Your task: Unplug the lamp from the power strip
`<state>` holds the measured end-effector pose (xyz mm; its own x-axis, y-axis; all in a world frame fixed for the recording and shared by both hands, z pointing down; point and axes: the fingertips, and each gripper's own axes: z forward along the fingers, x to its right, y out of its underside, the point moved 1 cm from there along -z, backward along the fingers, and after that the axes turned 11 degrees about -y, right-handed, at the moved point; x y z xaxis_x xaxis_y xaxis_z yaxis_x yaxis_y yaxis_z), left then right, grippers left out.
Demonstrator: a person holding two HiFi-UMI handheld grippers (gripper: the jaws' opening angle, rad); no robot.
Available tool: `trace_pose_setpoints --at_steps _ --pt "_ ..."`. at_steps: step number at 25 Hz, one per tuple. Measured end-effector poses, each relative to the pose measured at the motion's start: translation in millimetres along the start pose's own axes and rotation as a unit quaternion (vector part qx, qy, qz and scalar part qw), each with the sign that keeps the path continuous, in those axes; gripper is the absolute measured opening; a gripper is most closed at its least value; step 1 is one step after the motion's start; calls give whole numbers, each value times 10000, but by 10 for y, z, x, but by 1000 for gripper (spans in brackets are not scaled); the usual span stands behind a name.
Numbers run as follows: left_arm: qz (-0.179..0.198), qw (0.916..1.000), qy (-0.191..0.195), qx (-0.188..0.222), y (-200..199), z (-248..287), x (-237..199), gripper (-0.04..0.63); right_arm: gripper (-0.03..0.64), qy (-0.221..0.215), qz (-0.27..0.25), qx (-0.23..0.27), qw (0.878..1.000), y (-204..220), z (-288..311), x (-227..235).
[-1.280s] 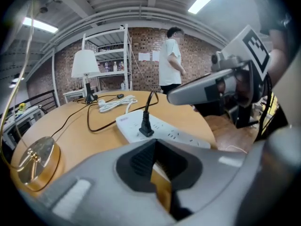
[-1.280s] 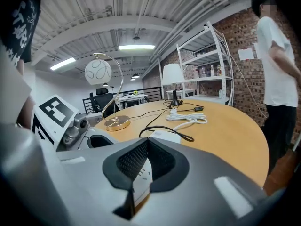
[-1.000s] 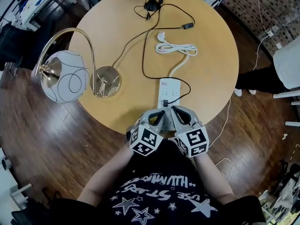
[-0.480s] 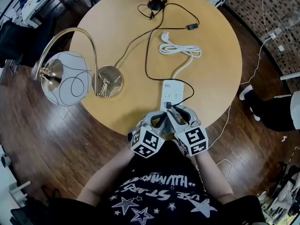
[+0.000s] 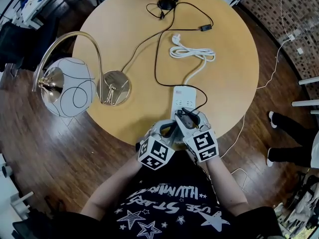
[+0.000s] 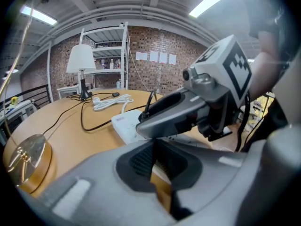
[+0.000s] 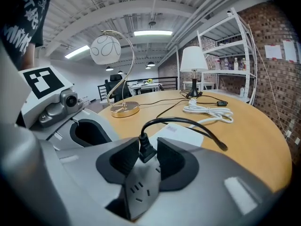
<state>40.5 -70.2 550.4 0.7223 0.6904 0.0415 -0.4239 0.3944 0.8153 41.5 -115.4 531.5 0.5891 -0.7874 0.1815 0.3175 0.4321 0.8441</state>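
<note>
A white power strip [image 5: 183, 99] lies on the round wooden table [image 5: 229, 73] close to its near edge. One black plug [image 7: 145, 150] stands in the strip [image 7: 181, 133], and its black cord [image 5: 158, 59] loops away toward the back. My right gripper [image 5: 188, 119] is over the strip's near end. Its jaws are opening, with the plug between the pads [image 7: 123, 158] of the right gripper [image 7: 146, 157]. My left gripper [image 5: 168, 129] sits just left of it, shut and empty [image 6: 154, 157]. The strip [image 6: 126, 124] shows beyond it.
A gold arc lamp with a glass globe [image 5: 70, 86] overhangs the table's left edge, its base [image 5: 113, 87] left of the strip. A white-shaded lamp [image 7: 194, 60] stands at the far edge. The strip's coiled white cable [image 5: 192, 51] lies mid-table. A person's legs [image 5: 289, 128] stand right.
My right gripper has moved forward onto the strip and its jaws have parted around the black plug. The left gripper has barely moved. The person at the right has stepped away.
</note>
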Motion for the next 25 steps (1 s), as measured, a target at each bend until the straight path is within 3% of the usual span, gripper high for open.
trace_pose_setpoints --at_steps 5,10,18,25 --pt "35 10000 -3 -18 -7 -10 2 5 95 -233 -397 -24 9989 -47 38 -54" --pt "11 10000 -23 -9 -9 -16 6 5 92 -355 -244 -151 9990 -43 50 -48" --pt "-182 9998 -61 -15 -12 -15 -14 5 83 -228 -86 34 9997 -65 30 -31" --pt "-266 9996 -63 -57 -14 -6 -21 5 80 -10 -405 99 9991 -68 20 -60"
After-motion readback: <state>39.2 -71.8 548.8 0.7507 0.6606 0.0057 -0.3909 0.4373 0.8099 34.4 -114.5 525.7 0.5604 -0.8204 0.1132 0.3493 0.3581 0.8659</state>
